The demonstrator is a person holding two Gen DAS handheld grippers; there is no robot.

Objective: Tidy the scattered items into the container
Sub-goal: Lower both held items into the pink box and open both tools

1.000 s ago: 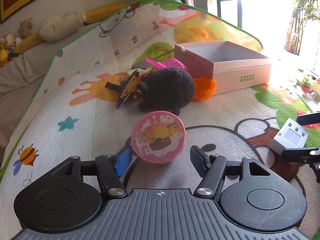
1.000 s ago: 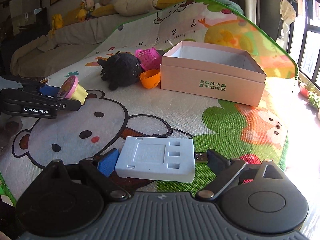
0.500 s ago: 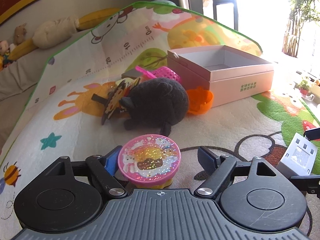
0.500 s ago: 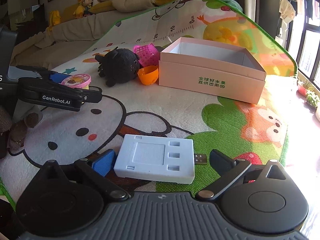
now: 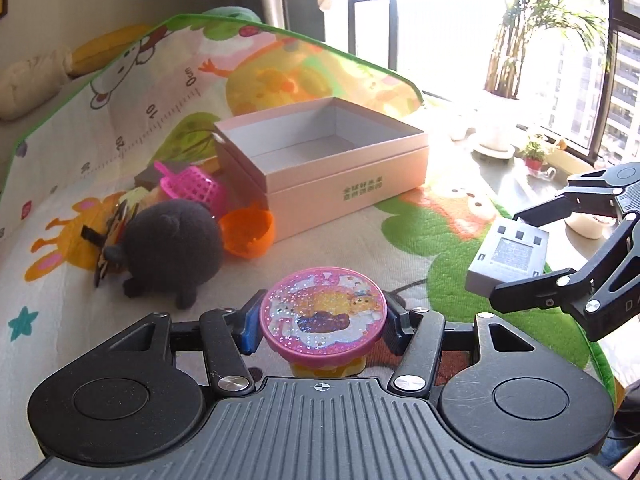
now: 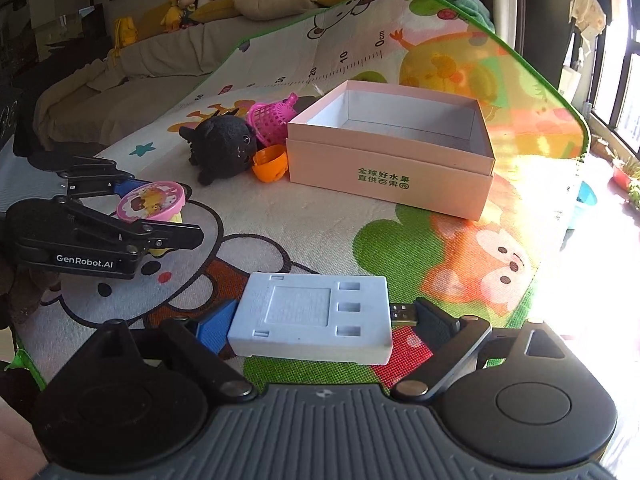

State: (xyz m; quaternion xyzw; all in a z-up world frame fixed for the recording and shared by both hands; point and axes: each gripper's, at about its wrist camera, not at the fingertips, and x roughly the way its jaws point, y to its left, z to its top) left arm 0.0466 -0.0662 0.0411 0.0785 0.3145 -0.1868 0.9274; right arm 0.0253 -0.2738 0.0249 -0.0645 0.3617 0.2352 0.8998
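Observation:
My left gripper (image 5: 322, 326) is closing its jaws, and the pads press both sides of a pink glitter-lidded cup (image 5: 322, 316), which is held upright off the mat. From the right wrist view the same cup (image 6: 152, 200) sits in the left gripper (image 6: 160, 212) at far left. My right gripper (image 6: 320, 322) is closing slightly on a white flat block with a USB plug (image 6: 312, 316), one pad on each end. The open pink box (image 5: 348, 176) stands ahead on the mat, its inside bare. The lifted block (image 5: 516, 252) shows at the right.
A black plush toy (image 5: 172, 252), an orange half shell (image 5: 248, 232), a pink basket (image 5: 192, 188) and a card toy (image 5: 112, 224) lie left of the box. The cartoon play mat (image 6: 400, 248) curls up behind. Plant pots (image 5: 532, 156) stand by the window at right.
The left jaws have closed in on the pink cup, which went from tilted to upright and is lifted. Both grippers have risen and moved nearer the box, the right still holding the block.

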